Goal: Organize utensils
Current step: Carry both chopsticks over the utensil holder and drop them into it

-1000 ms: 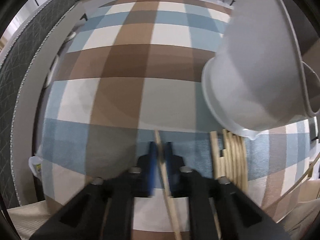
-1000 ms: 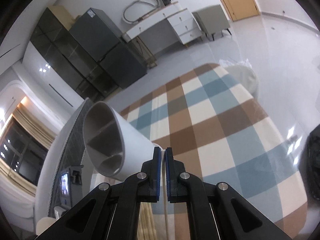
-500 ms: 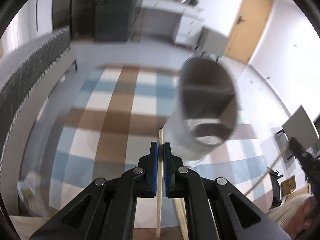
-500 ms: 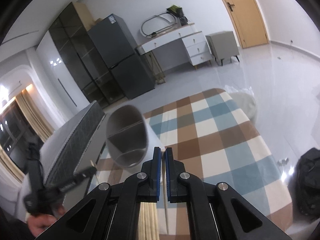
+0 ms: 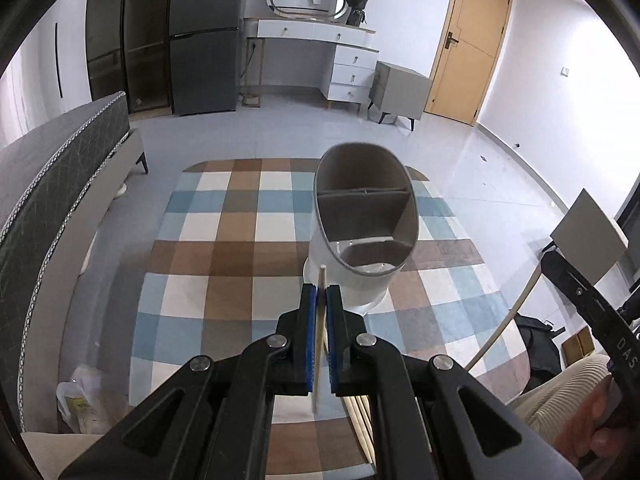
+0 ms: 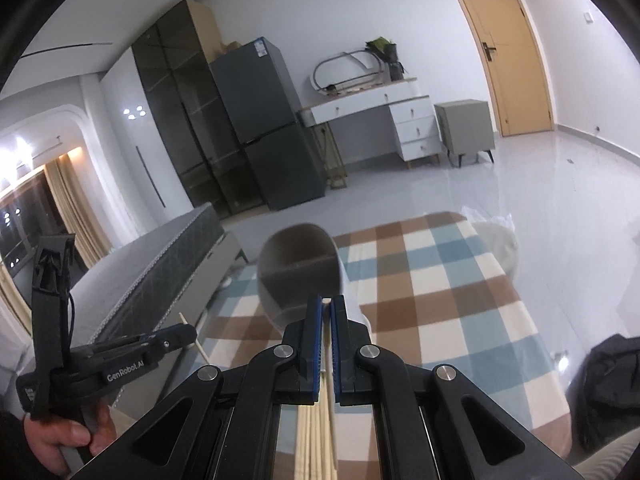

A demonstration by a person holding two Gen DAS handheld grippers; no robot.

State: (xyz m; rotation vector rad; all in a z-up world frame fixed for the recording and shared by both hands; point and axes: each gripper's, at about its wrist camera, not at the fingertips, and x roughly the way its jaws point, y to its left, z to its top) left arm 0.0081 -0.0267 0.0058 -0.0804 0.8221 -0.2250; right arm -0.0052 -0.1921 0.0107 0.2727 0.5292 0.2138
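A white utensil holder (image 5: 362,236) with grey inner dividers stands on the checked rug, its mouth tilted toward me; it also shows in the right wrist view (image 6: 300,276). My left gripper (image 5: 320,296) is shut on a wooden chopstick (image 5: 319,340), its tip just in front of the holder's near rim. My right gripper (image 6: 327,308) is shut on a pale chopstick (image 6: 329,356) close behind the holder. Several more chopsticks (image 6: 310,432) lie on the rug below the grippers.
A checked rug (image 5: 224,248) covers the floor. A grey bed (image 5: 52,176) runs along the left. A plastic bag (image 5: 82,398) lies at the lower left. A black bag (image 6: 612,376) sits at the right. A fridge, desk and door stand far back.
Both views have tilted up from the rug toward the room. The holder, lying tipped and close one second ago, now stands on the rug ahead. Both grippers have stayed shut on chopsticks.
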